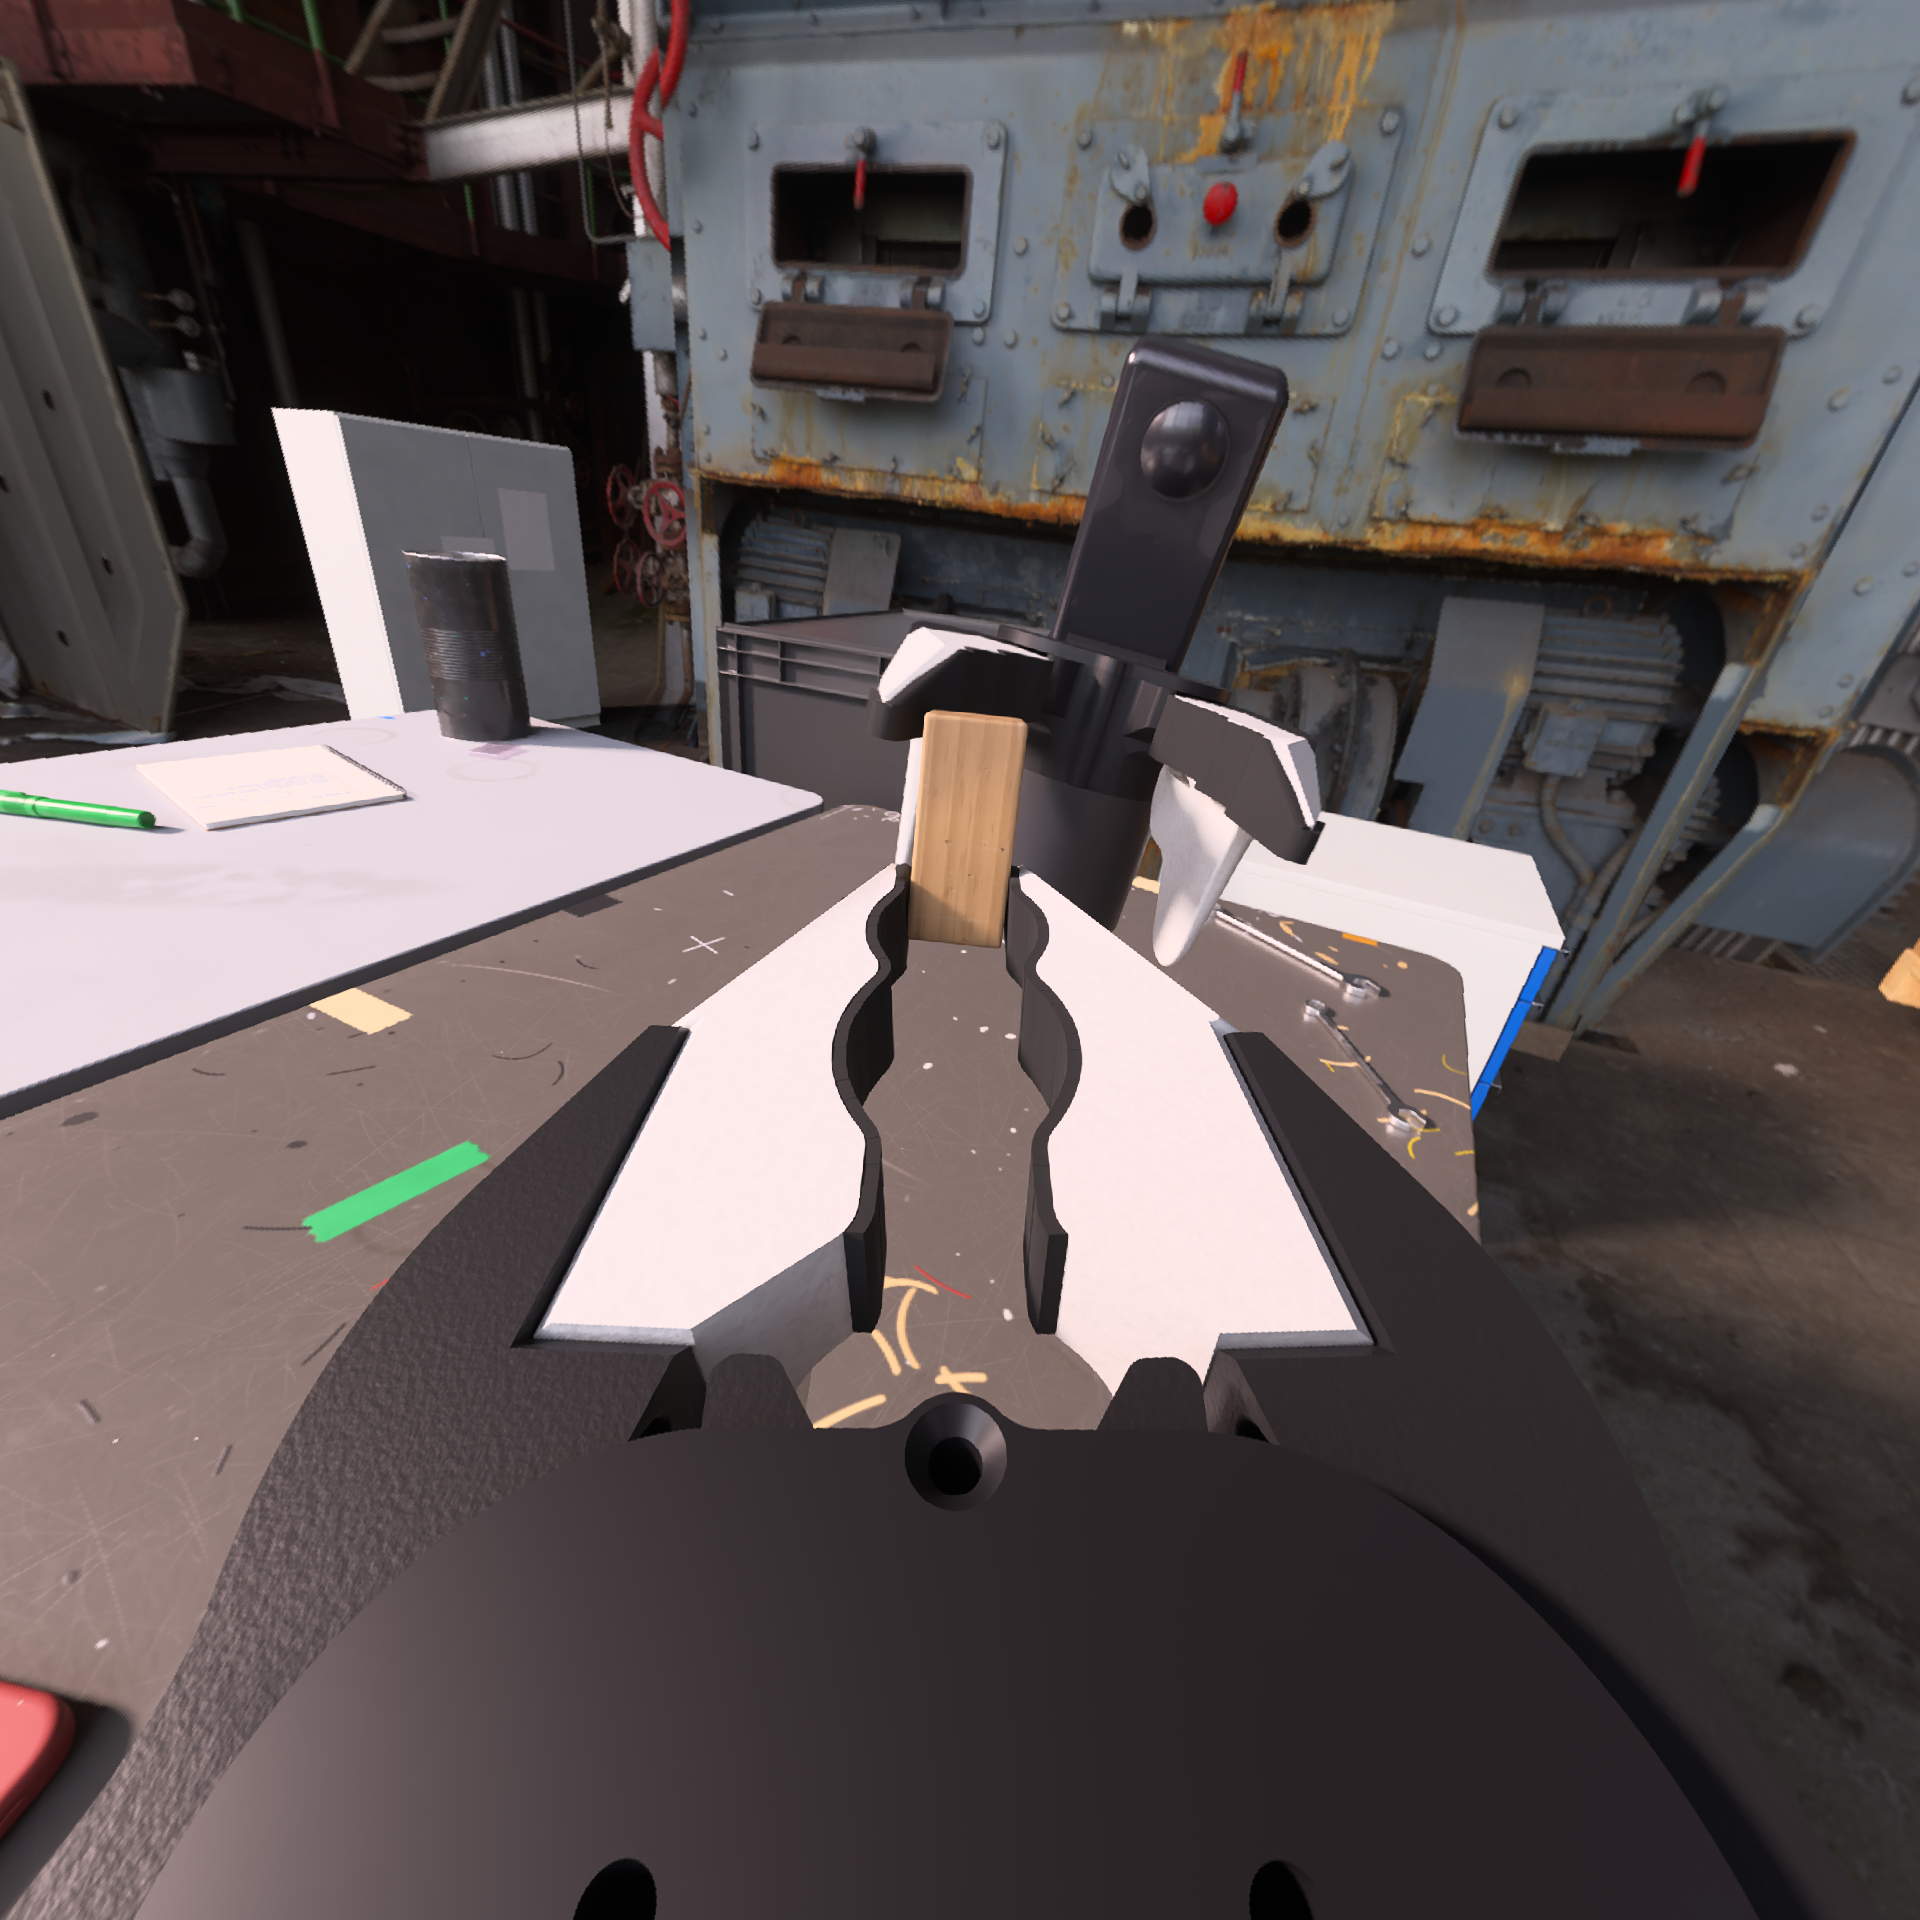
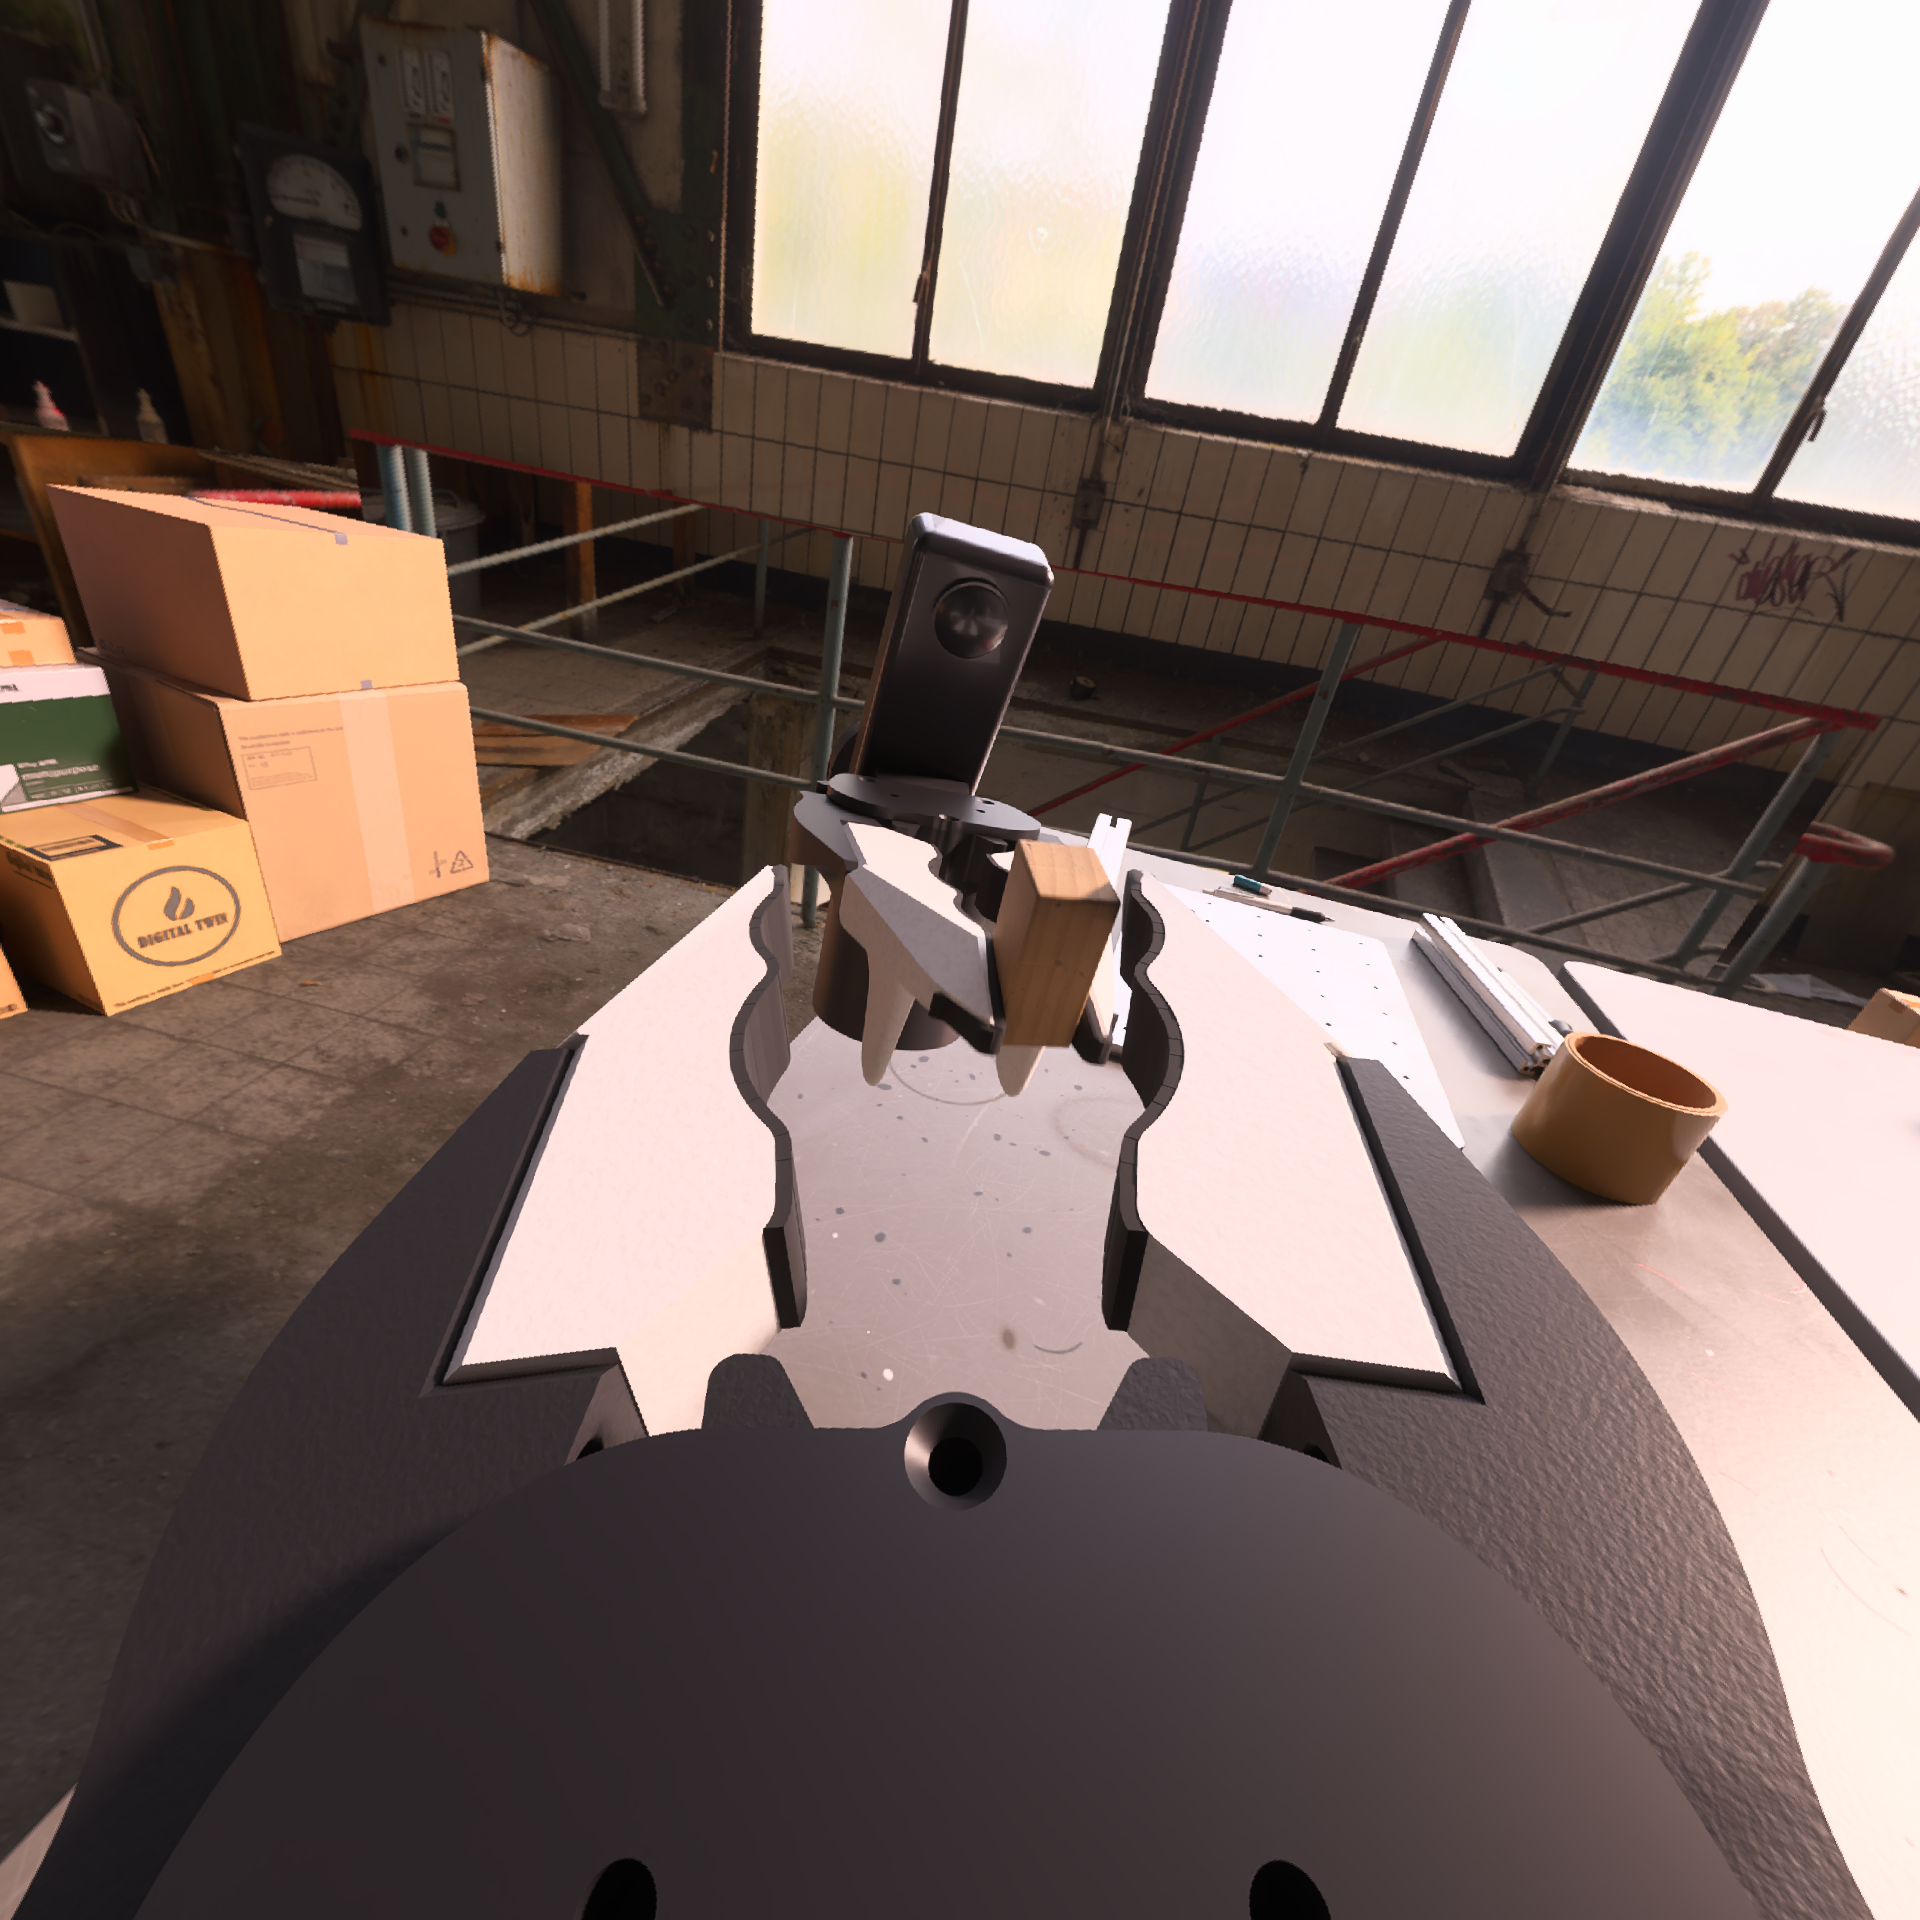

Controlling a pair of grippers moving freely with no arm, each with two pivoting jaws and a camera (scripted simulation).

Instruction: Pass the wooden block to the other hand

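Closest to the left wrist camera, the left gripper point(image 1: 957, 904) pinches the lower end of the wooden block point(image 1: 964, 829) between its white fingers point(image 1: 790, 1060), holding it upright above the scuffed table point(image 1: 260, 1091). Facing it, the right gripper point(image 1: 1039, 831) tilts downward with fingers spread wide on either side of the block, apparently not gripping it. Wrenches point(image 1: 1361, 1060) lie on the table beyond.
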